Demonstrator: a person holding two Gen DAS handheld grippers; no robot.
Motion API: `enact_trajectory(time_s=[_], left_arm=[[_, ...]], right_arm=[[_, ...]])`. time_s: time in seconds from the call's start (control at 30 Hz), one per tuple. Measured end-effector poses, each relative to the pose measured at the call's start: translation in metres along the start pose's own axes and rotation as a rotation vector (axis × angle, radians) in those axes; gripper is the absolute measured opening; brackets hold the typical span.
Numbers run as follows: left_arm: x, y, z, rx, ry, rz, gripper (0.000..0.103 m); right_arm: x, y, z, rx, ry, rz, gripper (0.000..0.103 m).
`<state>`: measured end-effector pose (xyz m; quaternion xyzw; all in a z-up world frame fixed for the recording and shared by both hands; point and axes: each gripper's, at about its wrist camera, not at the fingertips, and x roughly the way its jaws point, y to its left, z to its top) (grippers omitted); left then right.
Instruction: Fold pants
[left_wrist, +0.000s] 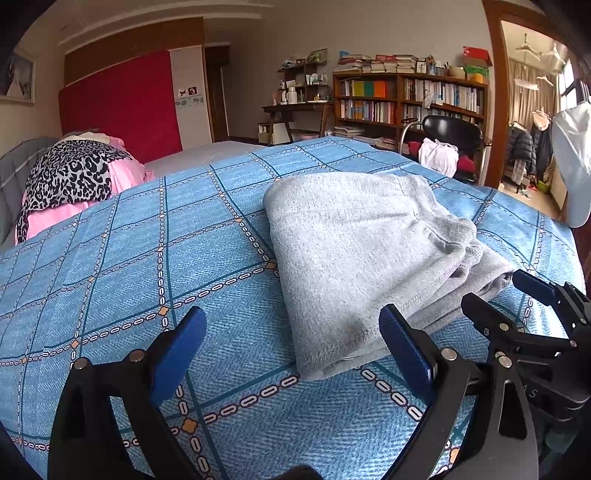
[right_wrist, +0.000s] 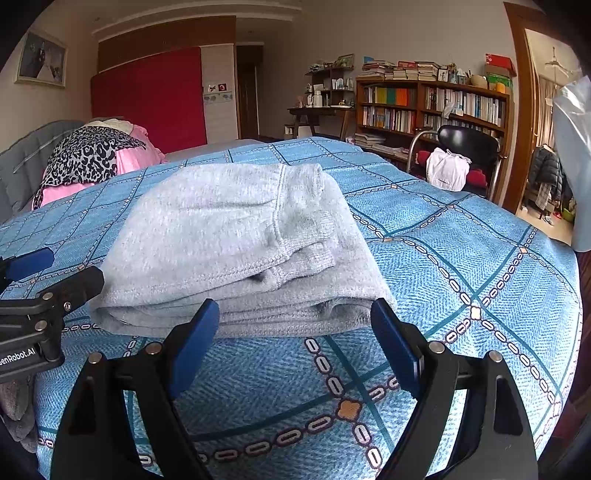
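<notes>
Both grippers empty, jaws wide, parked at the near edge of the bed (left_wrist: 110, 258). Looks like release, fold done. Left gripper (left_wrist: 291, 343) sits at 7 o'clock of the grey pants (left_wrist: 351, 236), right gripper (right_wrist: 295, 332) at their 6. Pants: compact stacked bundle, stitched hem on top, layers showing at the near edge.

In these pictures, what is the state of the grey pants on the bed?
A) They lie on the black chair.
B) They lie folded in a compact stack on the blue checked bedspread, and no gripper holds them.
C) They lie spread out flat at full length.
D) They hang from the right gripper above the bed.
B: the grey pants rest as a layered bundle on the bedspread, while the left gripper and right gripper stand open before it.
</notes>
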<state>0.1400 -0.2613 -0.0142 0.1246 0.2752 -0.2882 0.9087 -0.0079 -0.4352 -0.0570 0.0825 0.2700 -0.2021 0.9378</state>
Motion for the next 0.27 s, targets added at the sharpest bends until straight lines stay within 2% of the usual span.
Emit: enact_trajectory(time_s=[0.27], left_arm=[[0.0067, 0.0029, -0.0007, -0.017, 0.034, 0.023, 0.094]], right_arm=[[0.0070, -0.0071, -0.0007, 0.023, 0.039, 0.024, 0.085]])
